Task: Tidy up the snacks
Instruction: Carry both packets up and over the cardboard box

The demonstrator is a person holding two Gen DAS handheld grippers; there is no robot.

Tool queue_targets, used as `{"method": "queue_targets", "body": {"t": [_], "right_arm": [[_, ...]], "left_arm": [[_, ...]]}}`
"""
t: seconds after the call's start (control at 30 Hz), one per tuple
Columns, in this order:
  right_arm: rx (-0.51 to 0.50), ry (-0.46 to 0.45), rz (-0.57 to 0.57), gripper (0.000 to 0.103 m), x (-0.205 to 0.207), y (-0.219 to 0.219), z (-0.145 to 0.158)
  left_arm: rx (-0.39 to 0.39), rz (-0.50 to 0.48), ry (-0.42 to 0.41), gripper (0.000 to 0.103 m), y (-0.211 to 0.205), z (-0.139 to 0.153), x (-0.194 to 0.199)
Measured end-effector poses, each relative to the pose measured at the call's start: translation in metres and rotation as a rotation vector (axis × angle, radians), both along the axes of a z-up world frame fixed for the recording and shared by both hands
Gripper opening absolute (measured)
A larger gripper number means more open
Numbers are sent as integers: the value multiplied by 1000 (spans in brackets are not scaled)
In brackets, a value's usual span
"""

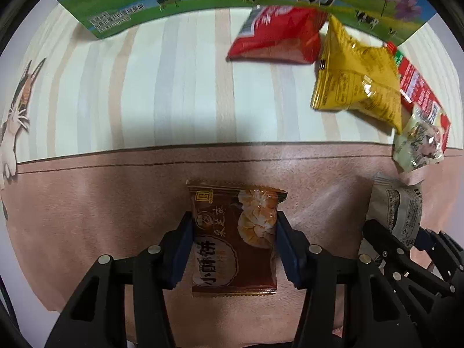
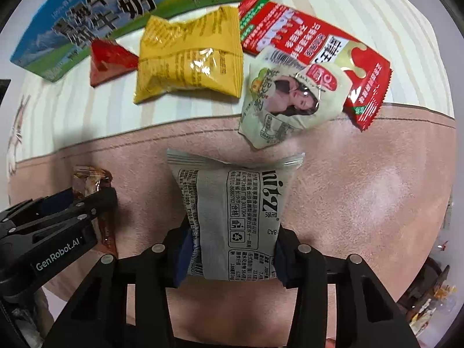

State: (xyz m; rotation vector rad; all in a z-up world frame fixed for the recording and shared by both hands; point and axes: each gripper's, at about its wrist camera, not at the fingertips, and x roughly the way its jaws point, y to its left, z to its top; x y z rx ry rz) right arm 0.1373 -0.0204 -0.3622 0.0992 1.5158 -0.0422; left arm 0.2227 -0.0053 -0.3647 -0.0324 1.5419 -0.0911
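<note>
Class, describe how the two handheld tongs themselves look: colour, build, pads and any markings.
Both the left tongs and right tongs are matte black plastic linkages with cut-out slots, round silver rivets and dark blue finger pads. The right wrist view shows white "GenRobot.AI" lettering on the left tongs' body.

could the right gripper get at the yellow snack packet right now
Probably not yet: the right gripper is shut on the grey snack packet. Otherwise the yellow packet lies uncovered ahead, nothing between.

My matt black plastic fingers [image 1: 185, 249] pinch a glossy brown foil packet [image 1: 235, 240]. The grey wrapper [image 2: 232, 220] looks matt, papery. Below lies soft pink suede-like cloth [image 2: 362, 203]; the yellow pouch [image 2: 188, 58] is shiny and crinkled.
</note>
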Motion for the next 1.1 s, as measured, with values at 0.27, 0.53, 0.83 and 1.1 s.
{"method": "queue_targets", "body": {"t": [0.27,0.53,0.83,1.1], "right_arm": [[79,-66,-3,48,5,2,53],[180,-173,-8,47,26,-6,133],[231,-324,24,47,110,3,192],[185,-317,13,47,201,-7,191]], "left_arm": [[-43,1,-90,51,-1,52,6],[-140,46,-209,51,17,134,27],[-225,52,-316,51,35,214,98],[-352,89,-135,52,19,192,202]]}}
